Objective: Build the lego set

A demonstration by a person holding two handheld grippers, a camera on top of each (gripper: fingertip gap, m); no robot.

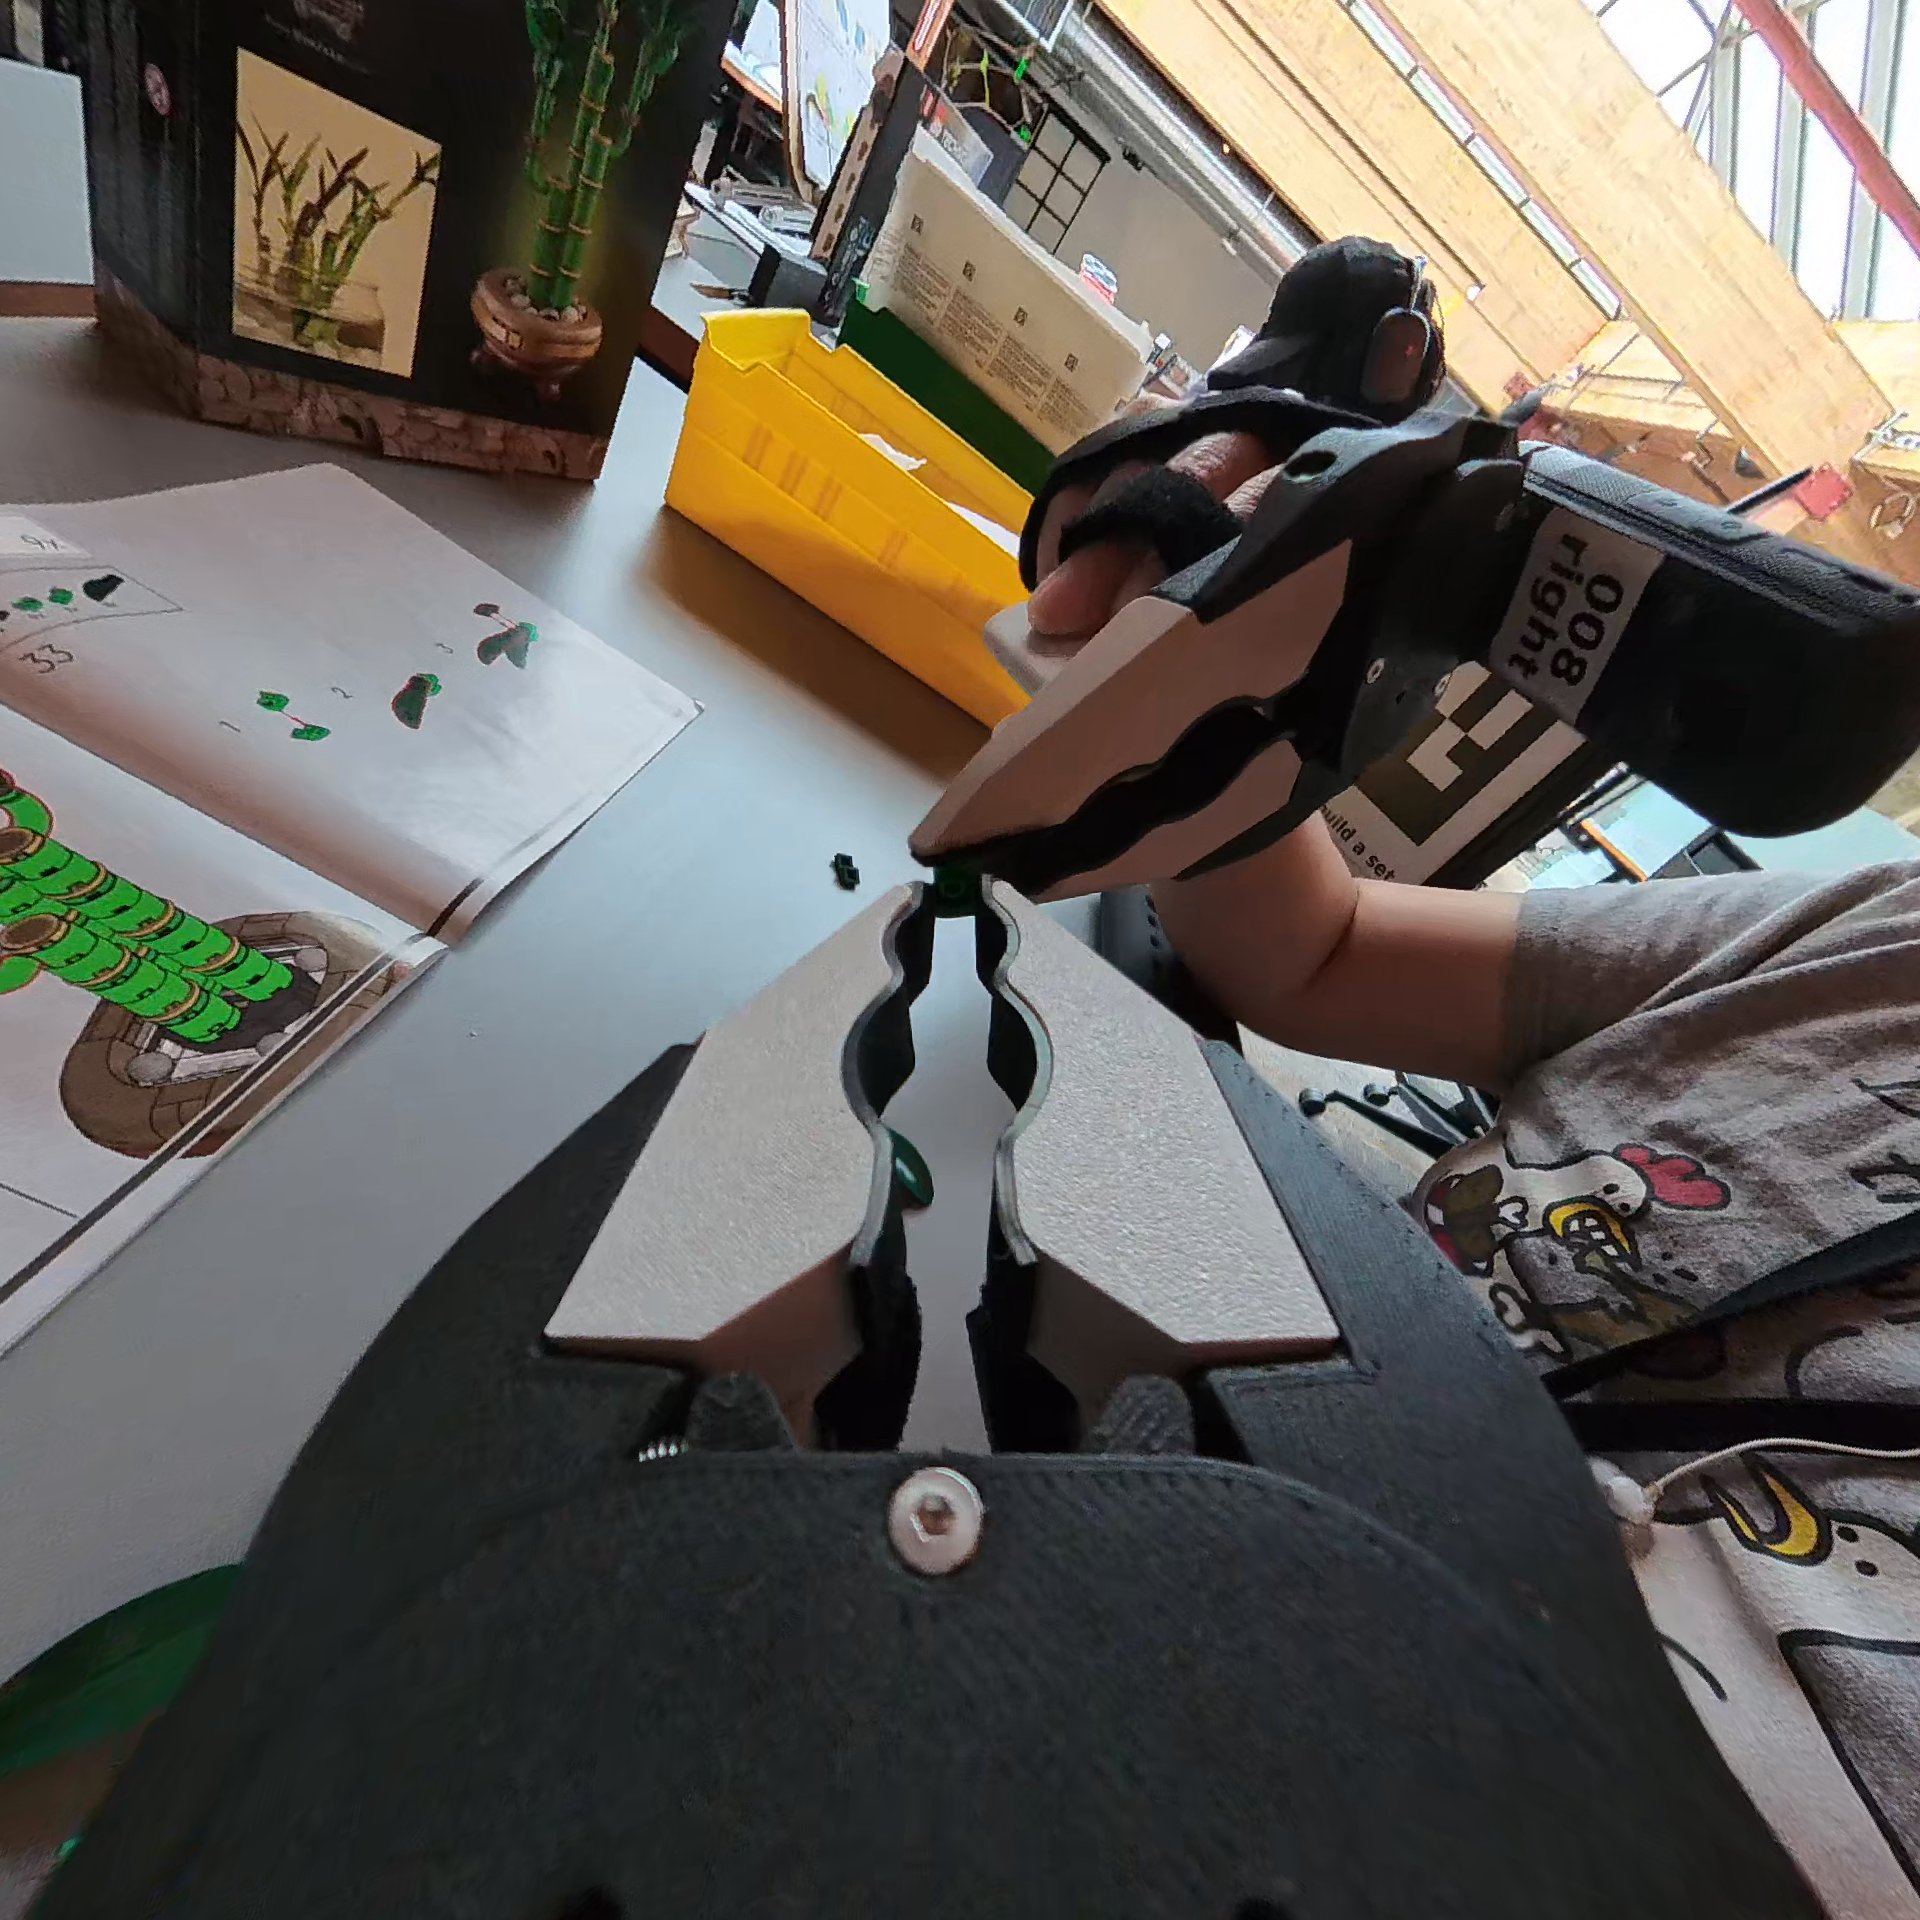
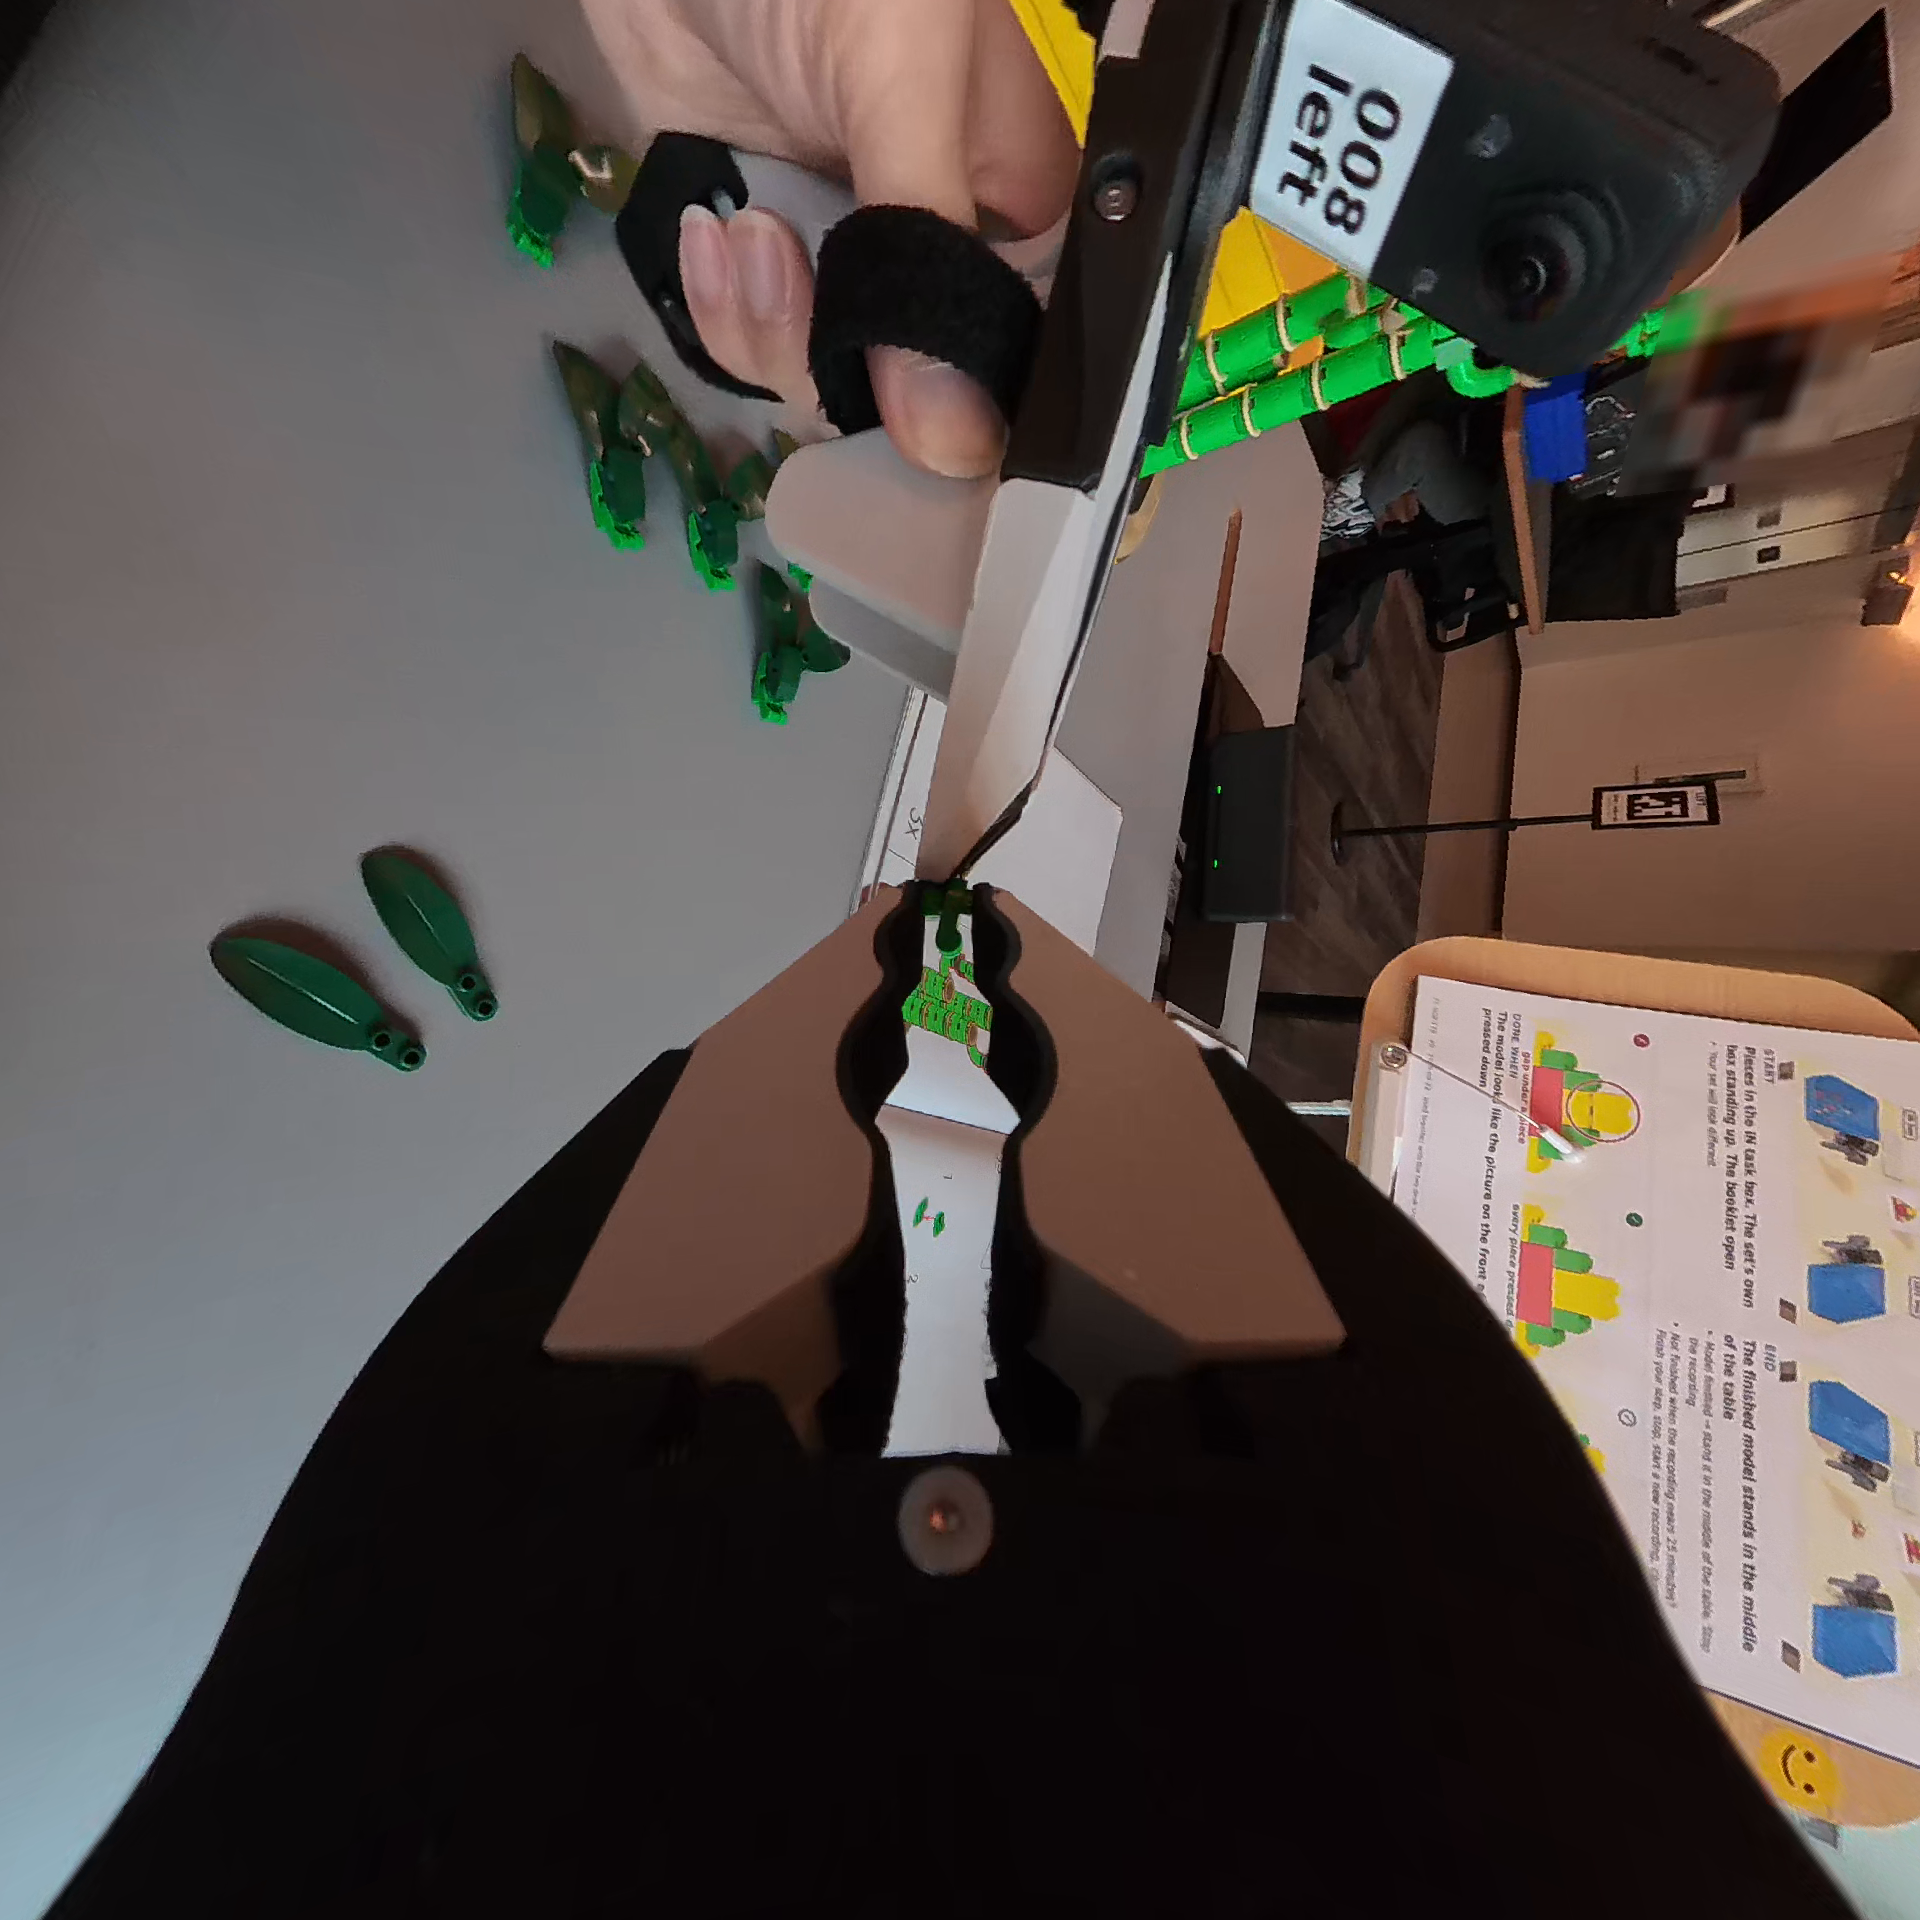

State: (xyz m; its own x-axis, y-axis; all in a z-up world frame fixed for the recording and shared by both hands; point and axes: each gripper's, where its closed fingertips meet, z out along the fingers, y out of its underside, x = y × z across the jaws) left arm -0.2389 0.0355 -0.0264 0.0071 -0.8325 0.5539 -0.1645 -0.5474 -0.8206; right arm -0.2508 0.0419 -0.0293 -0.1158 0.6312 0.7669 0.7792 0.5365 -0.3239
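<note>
My left gripper (image 1: 953, 896) and my right gripper (image 1: 930, 854) meet tip to tip above the grey table (image 1: 623, 935). Each is shut on a small green Lego piece (image 1: 954, 885) at the point where the tips touch. I cannot tell whether that is one piece or two joined ones. In the right wrist view the right gripper (image 2: 945, 896) pinches the green piece (image 2: 945, 909), and the left gripper (image 2: 940, 868) comes down onto it from above. A tiny dark green piece (image 1: 846, 871) lies on the table just left of the tips.
Two loose dark green leaves (image 2: 312, 992) and several built leaf clusters (image 2: 623, 468) lie on the table. The bamboo model (image 2: 1299, 374), open instruction booklet (image 1: 312, 727), set box (image 1: 364, 208) and yellow bin (image 1: 831, 499) stand around. A printed sheet (image 2: 1662, 1299) lies on a wooden tray. Only a small space, under 4 cm, lies between the two pairs of fingers. The bamboo model (image 2: 1299, 374) is about 30 cm from both grippers' fingertips.
</note>
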